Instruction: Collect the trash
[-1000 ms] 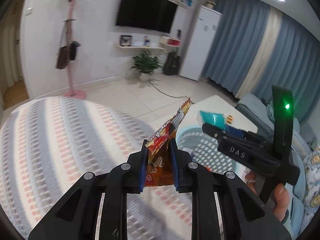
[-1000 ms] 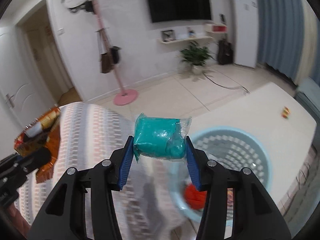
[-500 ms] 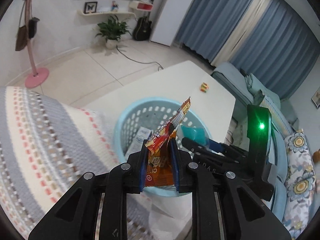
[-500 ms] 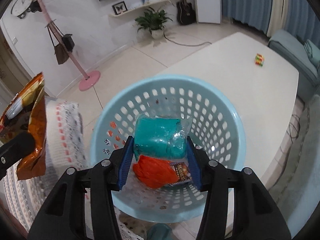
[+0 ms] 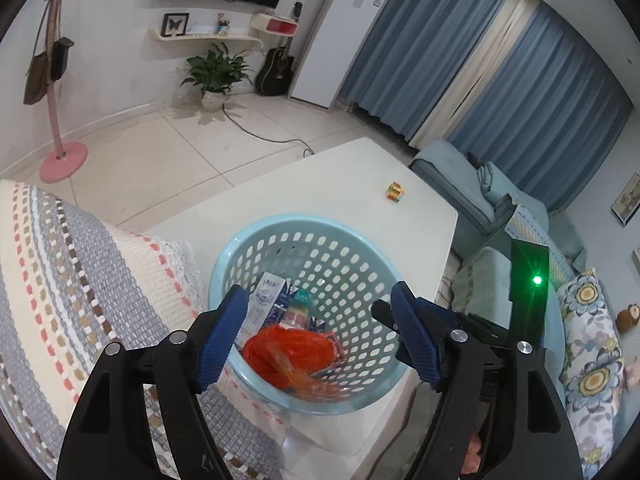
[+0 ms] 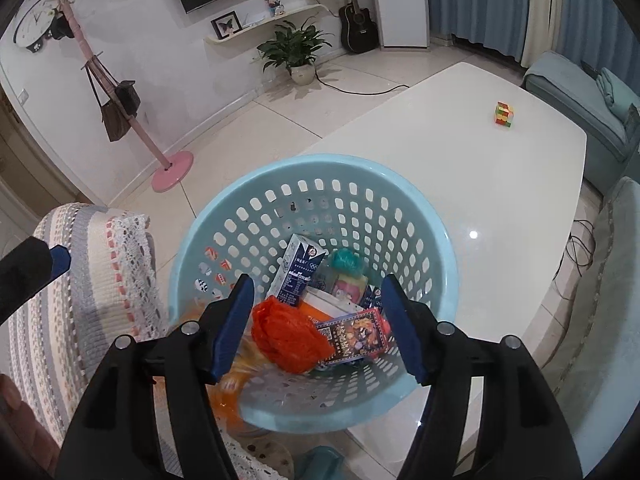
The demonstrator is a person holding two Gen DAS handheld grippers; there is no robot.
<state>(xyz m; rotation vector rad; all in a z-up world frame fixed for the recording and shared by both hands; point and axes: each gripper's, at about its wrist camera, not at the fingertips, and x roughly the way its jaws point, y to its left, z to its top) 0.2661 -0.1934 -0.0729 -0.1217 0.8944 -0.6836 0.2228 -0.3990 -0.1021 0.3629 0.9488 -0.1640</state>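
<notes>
Over the blue basket [image 6: 434, 240] on the worktop [image 6: 500, 184], both the left tool [image 5: 320, 336] and right tool [image 6: 316, 320] are seen opening with nothing gripped, trash [image 6: 294, 338] lying directly below inside it, equally near either hand

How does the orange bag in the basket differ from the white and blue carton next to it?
The orange bag is soft, crumpled and plain; the carton is a rigid, printed box. The orange bag lies nearer the cameras in a heap; the carton leans tilted behind it. Both sit inside the blue basket.
</notes>
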